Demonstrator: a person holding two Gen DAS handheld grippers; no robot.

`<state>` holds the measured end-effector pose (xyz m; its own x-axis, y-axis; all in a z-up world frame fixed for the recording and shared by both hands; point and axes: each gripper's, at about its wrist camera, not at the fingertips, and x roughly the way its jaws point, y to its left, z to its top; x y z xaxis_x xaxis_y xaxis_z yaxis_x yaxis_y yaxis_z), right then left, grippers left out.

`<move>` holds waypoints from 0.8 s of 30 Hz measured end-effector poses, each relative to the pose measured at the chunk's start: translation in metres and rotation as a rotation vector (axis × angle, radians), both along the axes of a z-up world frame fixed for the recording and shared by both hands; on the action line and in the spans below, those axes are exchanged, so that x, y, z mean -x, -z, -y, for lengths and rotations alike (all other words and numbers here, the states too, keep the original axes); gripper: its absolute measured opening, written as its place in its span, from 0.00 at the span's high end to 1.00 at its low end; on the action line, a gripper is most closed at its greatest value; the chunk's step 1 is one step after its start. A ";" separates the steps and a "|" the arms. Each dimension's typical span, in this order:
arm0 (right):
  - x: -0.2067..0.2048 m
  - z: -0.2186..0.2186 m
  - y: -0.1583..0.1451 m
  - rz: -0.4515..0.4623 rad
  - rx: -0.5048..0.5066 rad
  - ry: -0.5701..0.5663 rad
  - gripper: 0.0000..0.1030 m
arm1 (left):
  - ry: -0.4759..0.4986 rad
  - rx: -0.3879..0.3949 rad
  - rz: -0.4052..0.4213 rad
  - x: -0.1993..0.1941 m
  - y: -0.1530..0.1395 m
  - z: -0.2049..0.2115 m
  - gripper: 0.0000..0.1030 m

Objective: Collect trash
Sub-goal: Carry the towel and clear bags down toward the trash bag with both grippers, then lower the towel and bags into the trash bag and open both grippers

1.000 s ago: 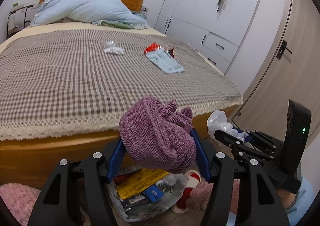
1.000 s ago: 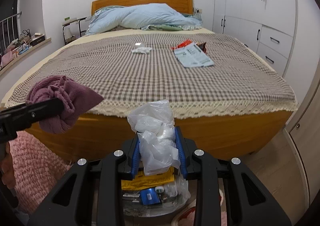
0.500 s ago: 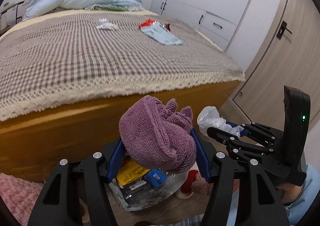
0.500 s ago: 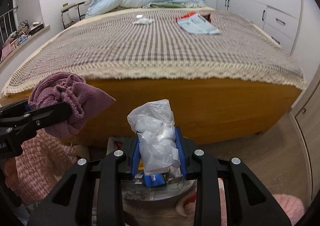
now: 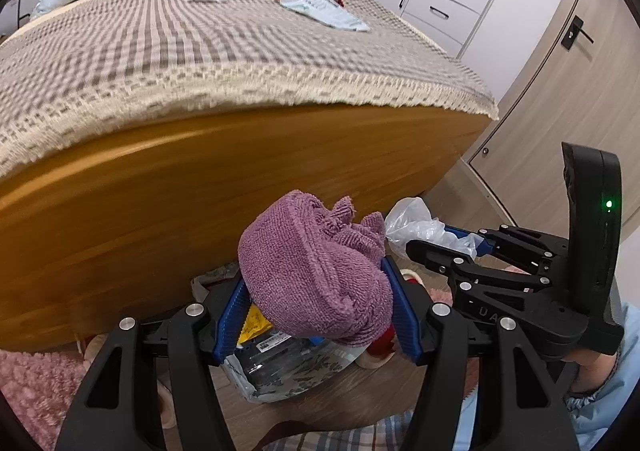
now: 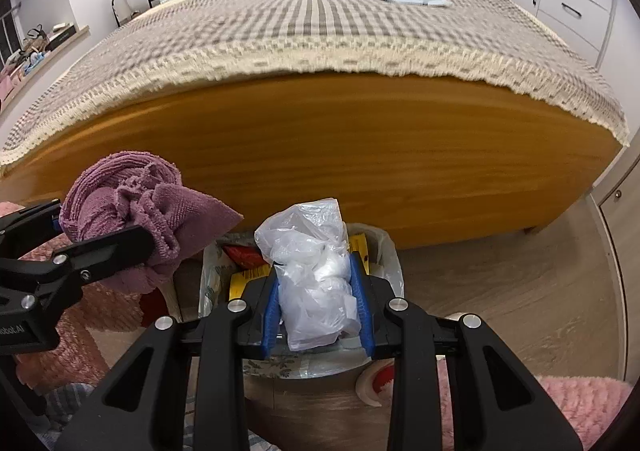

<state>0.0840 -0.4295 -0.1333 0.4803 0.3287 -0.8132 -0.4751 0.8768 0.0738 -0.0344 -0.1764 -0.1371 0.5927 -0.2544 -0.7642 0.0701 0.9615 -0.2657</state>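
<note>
Blur smears the checked grey-and-cream bedspread (image 5: 168, 51) and the orange wooden bed footboard (image 6: 320, 147) in both wrist views, so the weave and the small white scrap far up the bed cannot be read. Much of the lined trash bin (image 6: 384, 251) on the wooden floor is hidden behind the claws; only its clear liner rim and some yellow, red and blue packaging inside are made out. A flat pale-blue packet with a red edge (image 5: 324, 9) is seen lying on the bedspread, well apart from the bin.

The left claw (image 5: 316, 311) is pitched steeply downward, its blue pads clamped on a bunched purple terry cloth (image 5: 312, 271), which is held above the bin's left side. The right claw (image 6: 318, 311) is tilted down likewise and is closed on a crumpled clear plastic bag (image 6: 312, 283), held directly over the bin's opening. The two claws are set side by side, the bag just beside the cloth. Of the person, only a light-blue sleeve (image 5: 608, 399) behind the right claw is shown, cut off at the frame edge. Pink fluffy rug (image 6: 576, 407) is glimpsed at the lower corners.
</note>
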 end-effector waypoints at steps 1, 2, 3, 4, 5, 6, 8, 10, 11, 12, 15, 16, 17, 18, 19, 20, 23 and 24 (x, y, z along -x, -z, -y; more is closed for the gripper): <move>0.000 -0.001 0.003 -0.006 0.005 0.000 0.70 | 0.004 -0.003 -0.003 -0.001 0.003 0.000 0.42; 0.000 -0.002 0.006 -0.013 0.010 -0.002 0.70 | 0.008 -0.008 -0.008 -0.003 0.007 0.001 0.42; -0.001 -0.003 0.009 -0.021 0.017 -0.002 0.70 | 0.012 -0.013 -0.013 -0.004 0.010 0.001 0.42; -0.001 -0.004 0.012 -0.027 0.022 -0.003 0.70 | 0.016 -0.016 -0.016 -0.005 0.013 0.001 0.42; -0.001 -0.005 0.016 -0.037 0.030 -0.004 0.70 | 0.021 -0.020 -0.021 -0.006 0.016 0.002 0.42; -0.001 -0.006 0.019 -0.042 0.034 -0.005 0.70 | 0.024 -0.025 -0.025 -0.008 0.018 0.002 0.42; -0.001 -0.008 0.024 -0.053 0.042 -0.005 0.70 | 0.029 -0.036 -0.032 -0.011 0.025 0.002 0.42; -0.002 -0.008 0.029 -0.065 0.049 -0.002 0.70 | 0.029 -0.046 -0.038 -0.013 0.031 0.000 0.42; -0.002 -0.009 0.032 -0.073 0.051 -0.001 0.70 | 0.028 -0.049 -0.042 -0.014 0.033 0.000 0.42; -0.003 -0.008 0.035 -0.082 0.052 0.001 0.70 | 0.029 -0.049 -0.048 -0.015 0.037 -0.001 0.42; -0.007 -0.008 0.042 -0.102 0.055 0.001 0.70 | 0.031 -0.049 -0.065 -0.018 0.045 -0.003 0.42; -0.007 -0.009 0.044 -0.107 0.056 0.000 0.70 | 0.033 -0.051 -0.068 -0.018 0.047 -0.003 0.42; -0.008 -0.009 0.046 -0.112 0.057 -0.002 0.70 | 0.035 -0.055 -0.071 -0.019 0.049 -0.003 0.42; -0.012 -0.012 0.047 -0.116 0.058 -0.004 0.70 | 0.037 -0.059 -0.073 -0.021 0.051 -0.003 0.42; -0.014 -0.013 0.048 -0.119 0.059 -0.006 0.70 | 0.040 -0.061 -0.077 -0.022 0.053 -0.003 0.42; -0.017 -0.015 0.050 -0.123 0.061 -0.008 0.70 | 0.042 -0.060 -0.085 -0.023 0.056 -0.002 0.42; -0.023 -0.021 0.054 -0.143 0.059 -0.009 0.70 | 0.049 -0.048 -0.107 -0.025 0.062 -0.002 0.42; -0.026 -0.021 0.055 -0.148 0.056 -0.008 0.70 | 0.050 -0.045 -0.113 -0.025 0.064 -0.002 0.42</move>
<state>0.1096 -0.4081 -0.1885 0.3515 0.2842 -0.8920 -0.4694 0.8779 0.0947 -0.0094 -0.1743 -0.2010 0.4897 -0.2457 -0.8366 0.0908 0.9686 -0.2314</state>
